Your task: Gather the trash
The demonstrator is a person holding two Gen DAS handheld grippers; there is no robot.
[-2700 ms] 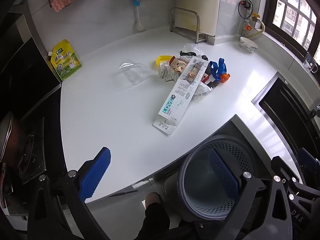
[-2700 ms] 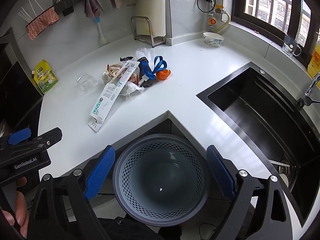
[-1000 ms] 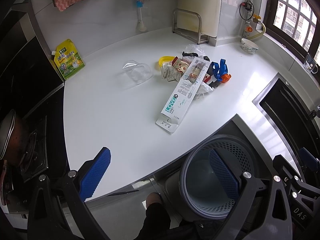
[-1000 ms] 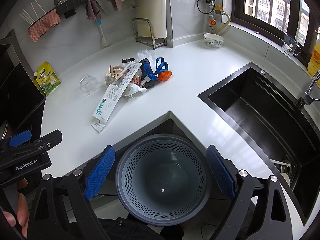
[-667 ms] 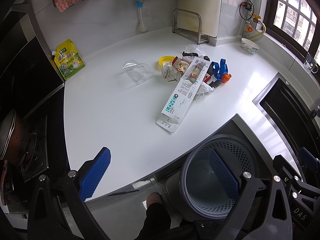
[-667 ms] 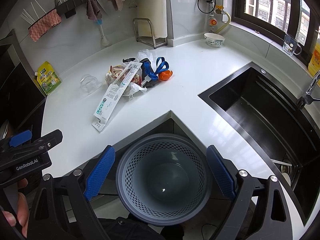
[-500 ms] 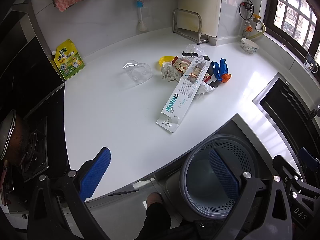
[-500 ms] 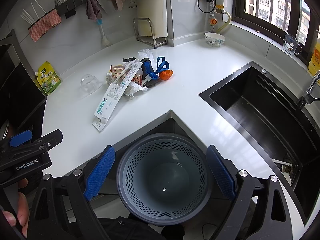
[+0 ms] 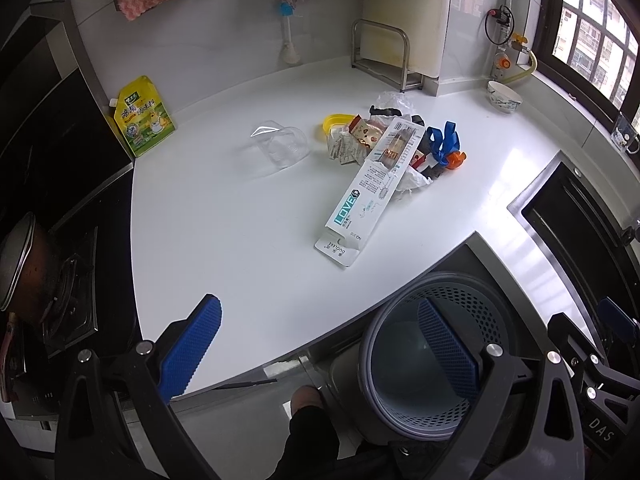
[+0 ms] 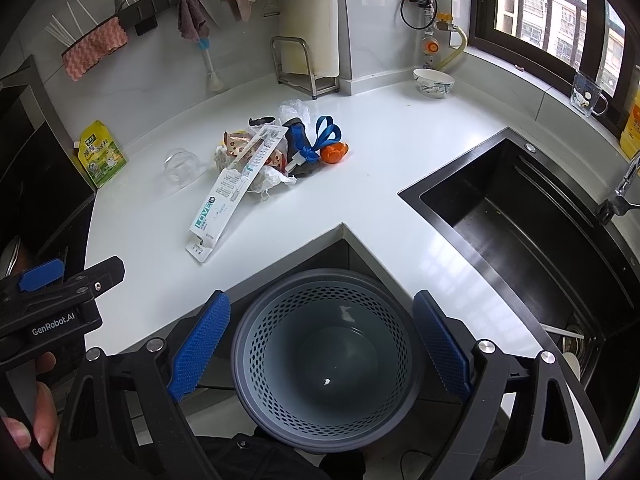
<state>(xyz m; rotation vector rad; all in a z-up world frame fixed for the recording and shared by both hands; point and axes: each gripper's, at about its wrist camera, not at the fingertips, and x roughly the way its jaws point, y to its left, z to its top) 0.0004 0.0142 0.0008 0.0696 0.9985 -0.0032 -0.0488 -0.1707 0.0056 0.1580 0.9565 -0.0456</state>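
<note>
Readable words on the package and on the two grippers

The long white carton lying on the surface carries the word "LOVE" in big teal letters, and near its flap end the smaller prints "DUOLEKE" and "DLE ON", as far as they can be read. The left gripper body, seen from the right wrist view, shows "GenRobot.AI" in white. In the left wrist view, the black right gripper body shows the letters "DAS". The yellow-green pouch has Chinese characters, too small to read surely.
</note>
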